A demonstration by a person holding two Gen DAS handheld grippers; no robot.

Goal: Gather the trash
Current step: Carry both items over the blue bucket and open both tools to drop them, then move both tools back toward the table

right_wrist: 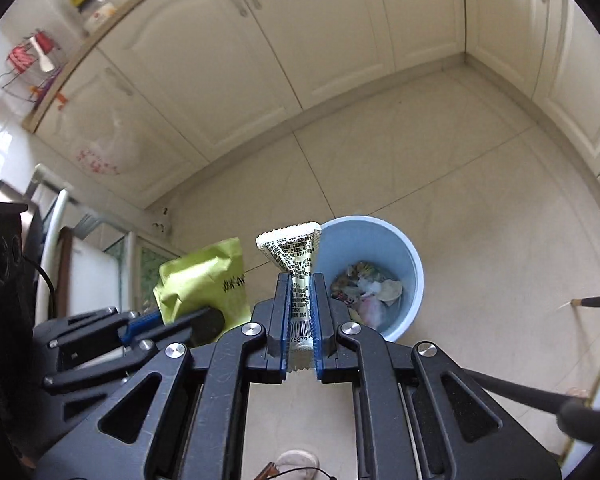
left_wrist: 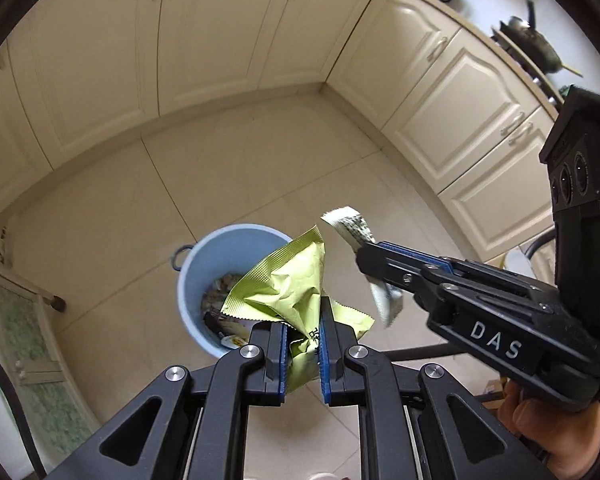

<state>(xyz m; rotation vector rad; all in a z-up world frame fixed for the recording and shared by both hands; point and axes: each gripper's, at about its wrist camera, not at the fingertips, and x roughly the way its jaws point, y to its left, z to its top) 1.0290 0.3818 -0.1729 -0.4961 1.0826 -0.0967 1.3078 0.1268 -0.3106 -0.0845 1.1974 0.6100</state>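
While left gripper point(left_wrist: 303, 334) clamps green wrapper point(left_wrist: 288, 280) and right gripper point(right_wrist: 301, 312) pinches printed sachet point(right_wrist: 294, 258), both hang above blue bin point(right_wrist: 414, 276), on floor, part-full. Centre each over rim before release; light wrappers drift.

"DAS" in white capitals on the side of the right gripper point(left_wrist: 366, 258), right of the left wrist frame. White sachet point(right_wrist: 296, 268) at centre of the right wrist frame: dense black print, too small to read; barcode near its lower end with digits "76879" under it, more digits below, partly cut off. Green wrapper point(right_wrist: 204, 280), left of the sachet: dark characters, blurred, unreadable.
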